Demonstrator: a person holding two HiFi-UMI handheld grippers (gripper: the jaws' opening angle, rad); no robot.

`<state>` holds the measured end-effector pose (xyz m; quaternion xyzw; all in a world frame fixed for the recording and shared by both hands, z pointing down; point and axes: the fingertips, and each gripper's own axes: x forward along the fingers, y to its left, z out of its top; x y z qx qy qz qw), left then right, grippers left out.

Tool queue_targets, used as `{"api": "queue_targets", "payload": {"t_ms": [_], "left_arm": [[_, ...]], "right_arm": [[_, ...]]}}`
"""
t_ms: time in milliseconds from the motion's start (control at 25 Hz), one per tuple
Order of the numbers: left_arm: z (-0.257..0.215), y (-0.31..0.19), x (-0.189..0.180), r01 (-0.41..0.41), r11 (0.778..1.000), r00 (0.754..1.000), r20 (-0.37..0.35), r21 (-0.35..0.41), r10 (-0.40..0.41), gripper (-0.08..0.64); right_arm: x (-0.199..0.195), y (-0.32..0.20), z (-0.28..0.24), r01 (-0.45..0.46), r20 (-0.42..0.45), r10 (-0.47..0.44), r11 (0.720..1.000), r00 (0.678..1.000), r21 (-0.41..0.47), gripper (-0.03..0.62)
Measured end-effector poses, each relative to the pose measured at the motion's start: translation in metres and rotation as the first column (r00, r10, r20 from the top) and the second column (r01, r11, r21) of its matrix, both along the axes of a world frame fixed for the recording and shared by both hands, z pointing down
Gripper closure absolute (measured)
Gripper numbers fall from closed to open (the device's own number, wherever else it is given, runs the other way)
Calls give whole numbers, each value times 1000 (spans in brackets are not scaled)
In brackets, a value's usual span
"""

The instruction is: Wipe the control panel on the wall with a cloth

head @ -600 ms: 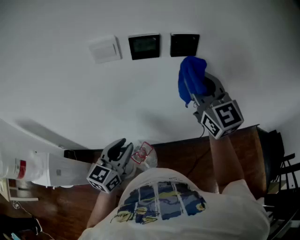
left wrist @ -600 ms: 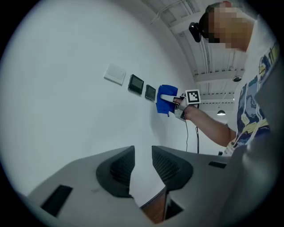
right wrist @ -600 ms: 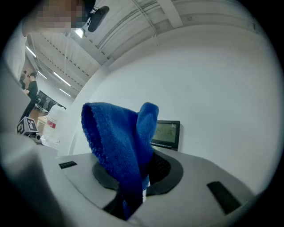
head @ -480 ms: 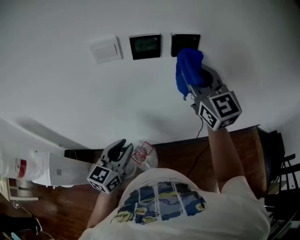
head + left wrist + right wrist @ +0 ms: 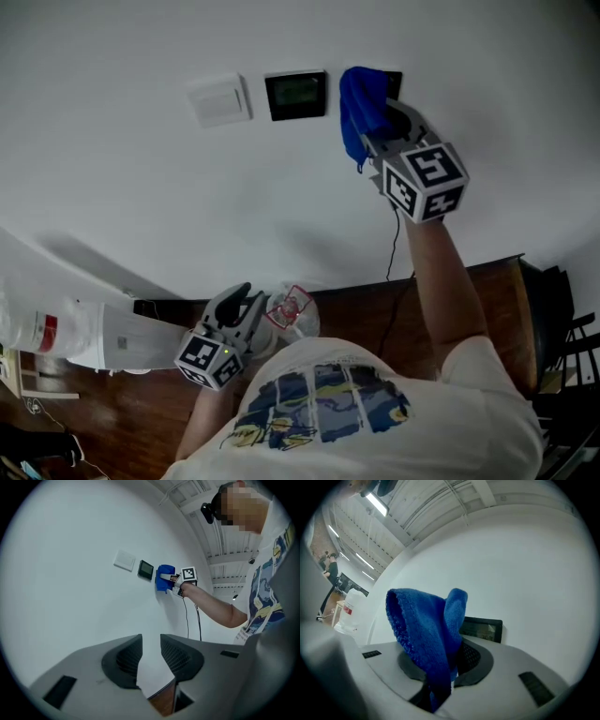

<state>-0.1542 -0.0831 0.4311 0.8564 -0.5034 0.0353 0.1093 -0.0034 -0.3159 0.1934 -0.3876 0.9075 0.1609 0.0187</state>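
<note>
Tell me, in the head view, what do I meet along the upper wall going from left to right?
white switch plate → dark control panel → blue cloth, clamped in the right gripper

Blue cloth (image 5: 355, 101), black control panel (image 5: 296, 95) with greenish screen, white switch plate (image 5: 218, 99), white wall (image 5: 141, 197)

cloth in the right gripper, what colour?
Blue, a plain solid blue cloth clamped in the right gripper. Shows best in the right gripper view.
</note>
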Motion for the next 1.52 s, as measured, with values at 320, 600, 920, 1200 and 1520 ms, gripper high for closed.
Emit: {"api": "queue_targets", "payload": {"t_ms": [320,600,920,1200,1520], "left_arm": [[0,-1,5,-16,1000,1000,-2,4,16,463],[2,-6,9,-32,999,999,-2,-1,32,463],[1,-8,13,-49,999,999,-2,0,49,463],[0,-8,13,-54,999,999,-5,-2,54,463],[2,-7,8,-50,999,999,-11,-6,50,463]], "right_arm": [[16,-12,-2,-39,-12,39,999,999,-3,502],[55,-23,-1,-111,2,111,994,994,-6,502],[100,-38,3,-215,20,215,976,976,-24,502],[111,-49,9,-218,22,218,976,976,-23,502],[73,3,-11,-123,47,121,992,992,41,502]]}}
